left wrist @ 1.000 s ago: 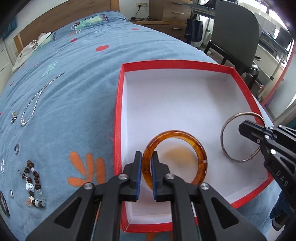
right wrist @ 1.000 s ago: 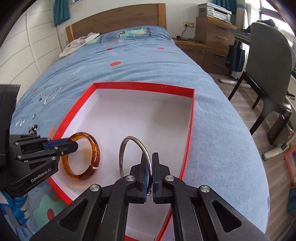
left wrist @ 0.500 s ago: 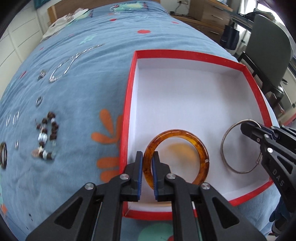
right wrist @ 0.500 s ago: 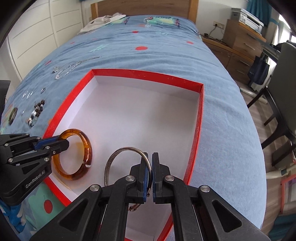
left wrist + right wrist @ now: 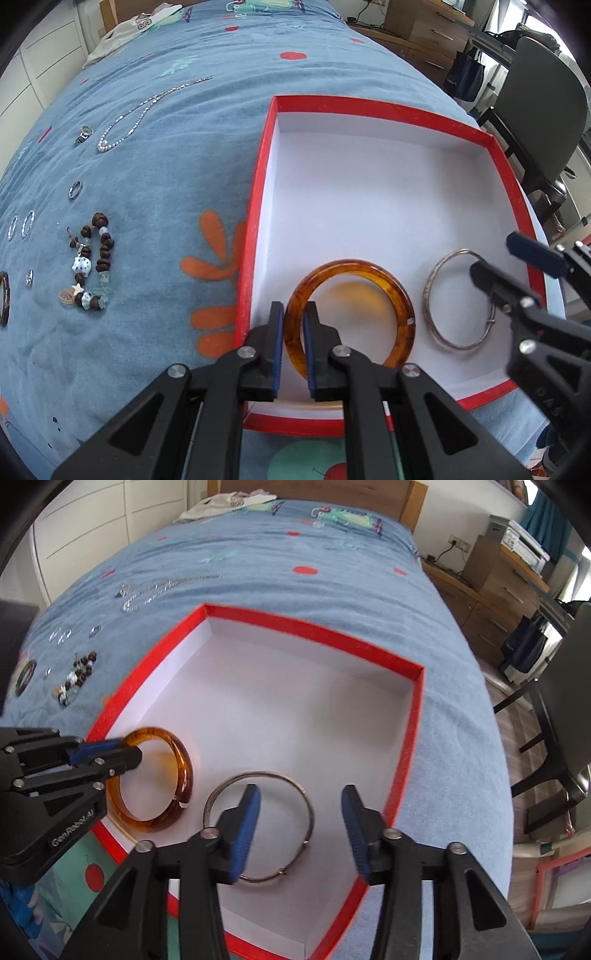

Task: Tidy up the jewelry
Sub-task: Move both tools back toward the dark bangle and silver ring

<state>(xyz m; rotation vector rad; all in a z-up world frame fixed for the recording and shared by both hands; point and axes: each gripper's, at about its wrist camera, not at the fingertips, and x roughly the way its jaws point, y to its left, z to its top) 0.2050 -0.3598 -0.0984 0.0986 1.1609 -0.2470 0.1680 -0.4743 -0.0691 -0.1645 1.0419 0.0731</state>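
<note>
A red box (image 5: pixel 263 173) with a white inside lies on the blue bedspread; it also shows in the right wrist view (image 5: pixel 317 633). My left gripper (image 5: pixel 294 325) is shut on the amber bangle (image 5: pixel 391 291), which rests low in the box near its front left corner (image 5: pixel 181 760). The silver bangle (image 5: pixel 436 332) lies flat on the box floor to the right of it (image 5: pixel 310 812). My right gripper (image 5: pixel 301 808) is open just above the silver bangle, one finger on each side of its near rim.
Loose jewelry lies on the bedspread left of the box: a brown bead bracelet (image 5: pixel 99 254), a silver chain necklace (image 5: pixel 147 109), several small rings (image 5: pixel 75 190) and a dark bangle (image 5: pixel 3 302). A dark chair (image 5: pixel 543 96) stands right of the bed.
My right gripper has opened and let go of the silver bangle, which now lies flat in the box. My left gripper keeps hold of the amber bangle, lower in the box.
</note>
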